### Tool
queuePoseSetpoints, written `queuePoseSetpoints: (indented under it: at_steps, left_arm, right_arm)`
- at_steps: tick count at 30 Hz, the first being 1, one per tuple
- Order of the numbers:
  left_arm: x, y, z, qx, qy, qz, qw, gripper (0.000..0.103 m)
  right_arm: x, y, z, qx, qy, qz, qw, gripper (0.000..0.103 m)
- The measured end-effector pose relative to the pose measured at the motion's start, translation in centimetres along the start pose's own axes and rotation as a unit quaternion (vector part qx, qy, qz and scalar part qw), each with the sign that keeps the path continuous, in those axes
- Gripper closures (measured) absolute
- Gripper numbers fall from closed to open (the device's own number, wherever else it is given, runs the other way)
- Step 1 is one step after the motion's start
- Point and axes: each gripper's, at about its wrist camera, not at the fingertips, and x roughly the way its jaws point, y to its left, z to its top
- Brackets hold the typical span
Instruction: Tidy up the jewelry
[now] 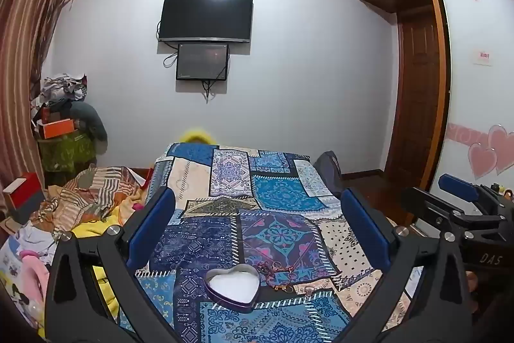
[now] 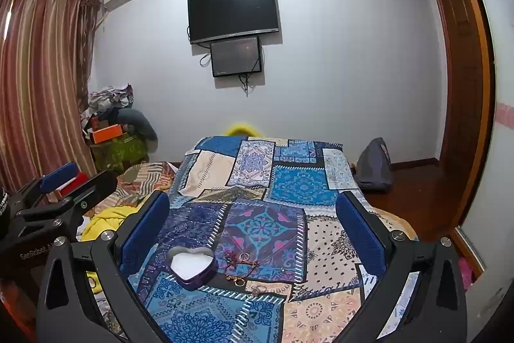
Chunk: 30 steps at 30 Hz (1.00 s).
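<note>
A purple heart-shaped tin (image 1: 233, 286) (image 2: 192, 267) lies open on the patchwork bedspread (image 1: 276, 192), white inside. Just right of it lies loose jewelry: a tangled red cord with rings (image 1: 273, 270) (image 2: 239, 261), a gold clasp piece (image 1: 286, 289) (image 2: 236, 278) and a small ring (image 1: 308, 290) (image 2: 258, 290). My left gripper (image 1: 257, 193) hangs open above and behind the tin, nothing between its blue pads. My right gripper (image 2: 252, 196) is likewise open and holds nothing, over the jewelry. Each view catches the other gripper at its edge.
Crumpled striped and yellow bedding (image 1: 93, 201) lies left of the bedspread, and boxes and clothes (image 1: 61, 114) are piled in the far left corner. A dark bag (image 2: 374, 164) sits on the wooden floor to the right. A TV (image 1: 205, 16) hangs on the far wall and a wardrobe (image 1: 417, 85) stands to the right.
</note>
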Motion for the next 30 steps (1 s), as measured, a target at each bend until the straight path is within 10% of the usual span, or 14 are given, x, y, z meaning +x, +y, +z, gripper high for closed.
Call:
queuePoseSetpoints:
  at_steps: [30]
  left_arm:
    - [1.3, 0.8, 0.2, -0.008, 0.007, 0.008, 0.9999, 0.0]
  right_arm:
    - [0.6, 0.4, -0.2, -0.002, 0.009, -0.001, 1.0, 0.0]
